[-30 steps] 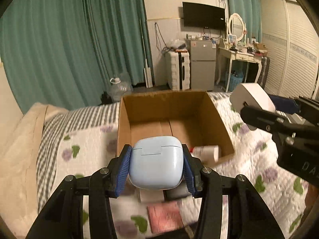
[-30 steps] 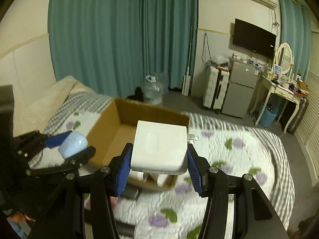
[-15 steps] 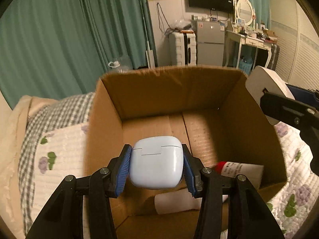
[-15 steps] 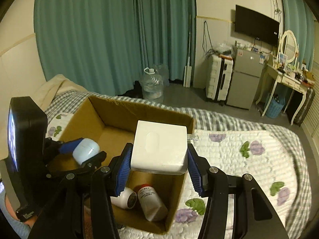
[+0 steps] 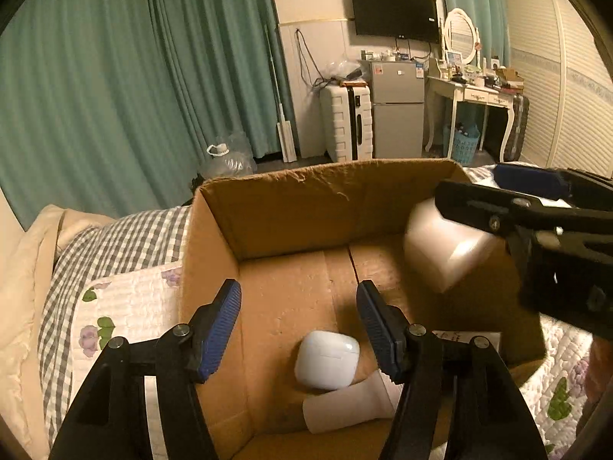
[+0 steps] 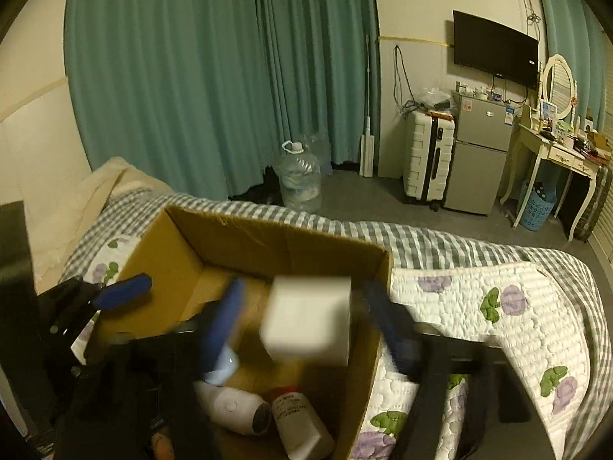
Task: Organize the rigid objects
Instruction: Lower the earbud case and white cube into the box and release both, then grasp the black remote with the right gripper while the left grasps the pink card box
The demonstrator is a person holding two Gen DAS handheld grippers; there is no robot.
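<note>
An open cardboard box [image 5: 299,203] sits on the bed; it also shows in the right wrist view [image 6: 184,245]. My left gripper [image 5: 299,318] is open and empty above the box. The pale blue earbud case [image 5: 327,358] lies on the box floor below it. My right gripper [image 6: 306,326] is open over the box. The white charger block [image 6: 308,320] is blurred and loose between its spread fingers, falling; it also shows in the left wrist view [image 5: 446,251].
In the box lie a white device [image 6: 233,408] and a white bottle with a red cap [image 6: 299,419]. The floral quilt [image 6: 498,306] covers the bed. A water jug [image 6: 299,184], suitcase [image 6: 427,157] and fridge [image 6: 479,165] stand on the floor beyond.
Both grippers moved over the box and opened. The earbud case dropped onto the box floor. The charger block left the right gripper's fingers and is falling.
</note>
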